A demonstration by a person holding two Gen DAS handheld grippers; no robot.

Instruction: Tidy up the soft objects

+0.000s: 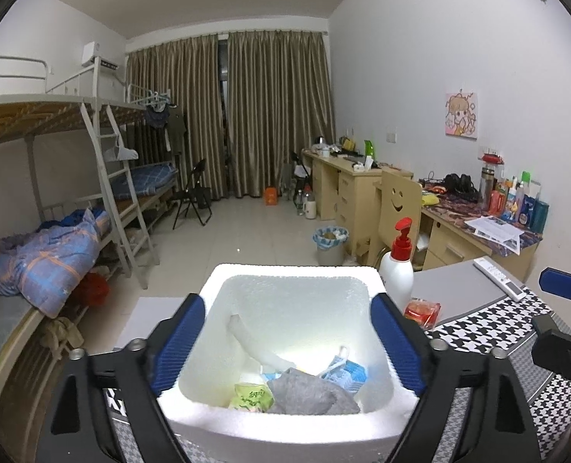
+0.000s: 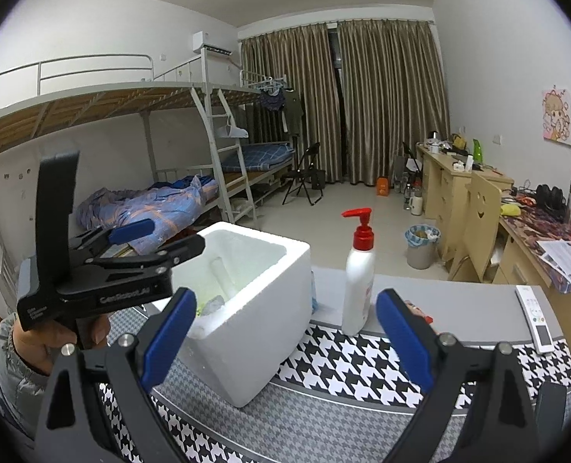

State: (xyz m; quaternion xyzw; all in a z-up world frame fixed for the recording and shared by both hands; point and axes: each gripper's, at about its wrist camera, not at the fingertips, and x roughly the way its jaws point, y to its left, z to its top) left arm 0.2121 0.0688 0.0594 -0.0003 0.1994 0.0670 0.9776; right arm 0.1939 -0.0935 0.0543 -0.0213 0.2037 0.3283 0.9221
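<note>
Blue pads of the left tool (image 1: 287, 341) stand wide apart above the white foam box (image 1: 378, 405), one at each side of its opening, and nothing is between them. Inside the box lie the soft things already put away: a grey cloth (image 1: 310, 391), a green packet (image 1: 251, 396), a blue and white piece (image 1: 347, 372) and a pale tube (image 1: 252, 341). It seems the dropping step is just finished here.

In the other view the right tool (image 2: 285, 345) is also released and empty, held over the checked cloth of the table (image 2: 335, 362). Between its fingers stands the pump bottle (image 2: 358, 281), and just behind the right finger a small red packet (image 2: 420, 314) lies on the table. A white remote (image 2: 536, 318) rests farther to the right.

I judge that the red packet is the next soft thing. For this the right tool should go forward past the bottle without tipping it and close gently on the packet.
</note>
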